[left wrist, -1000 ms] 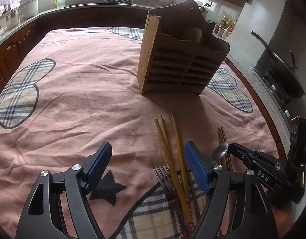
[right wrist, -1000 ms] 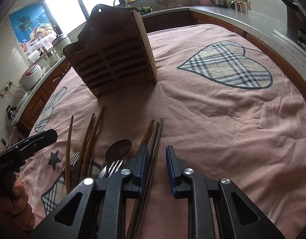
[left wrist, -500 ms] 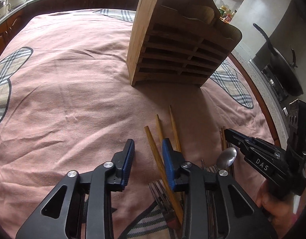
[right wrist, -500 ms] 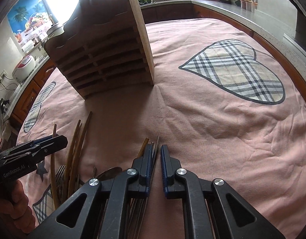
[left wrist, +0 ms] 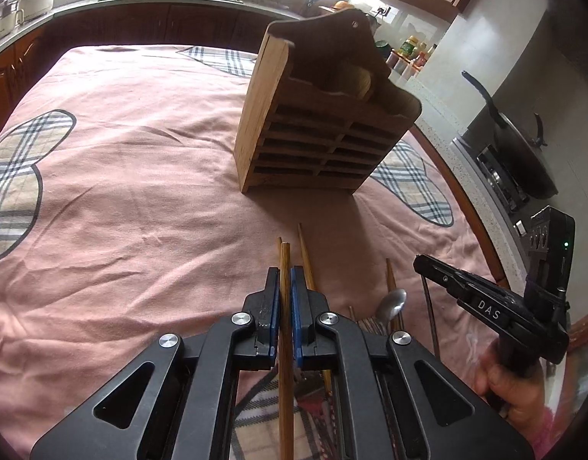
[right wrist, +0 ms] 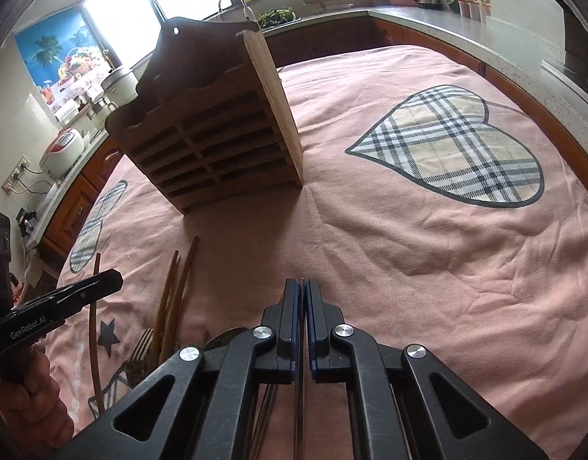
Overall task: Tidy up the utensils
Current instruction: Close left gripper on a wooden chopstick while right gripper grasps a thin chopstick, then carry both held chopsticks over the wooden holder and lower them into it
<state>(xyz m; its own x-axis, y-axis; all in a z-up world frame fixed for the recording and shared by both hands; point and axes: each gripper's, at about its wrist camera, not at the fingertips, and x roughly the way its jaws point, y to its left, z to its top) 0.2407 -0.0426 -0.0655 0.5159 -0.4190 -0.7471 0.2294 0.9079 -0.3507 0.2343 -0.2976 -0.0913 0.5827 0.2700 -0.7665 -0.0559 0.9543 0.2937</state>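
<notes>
A: What has the left claw (left wrist: pixel 285 299) got?
B: It is clenched on a wooden chopstick (left wrist: pixel 285 364), whose tip pokes out just ahead of the pads.
A: And the right claw (right wrist: pixel 303 306)?
B: Clamped on a thin dark chopstick (right wrist: pixel 300 391) running back under it.
A: The rest?
B: Chopsticks (right wrist: pixel 179 287), forks (right wrist: pixel 140 352) and a spoon (left wrist: pixel 391 303) lie between the claws on the pink cloth (left wrist: pixel 140 191); the wooden holder (left wrist: pixel 316 130) stands well ahead of them.

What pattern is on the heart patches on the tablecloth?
Beige plaid with dark stripes, outlined in dark grey; the heart patch shows best in the right wrist view.
</notes>
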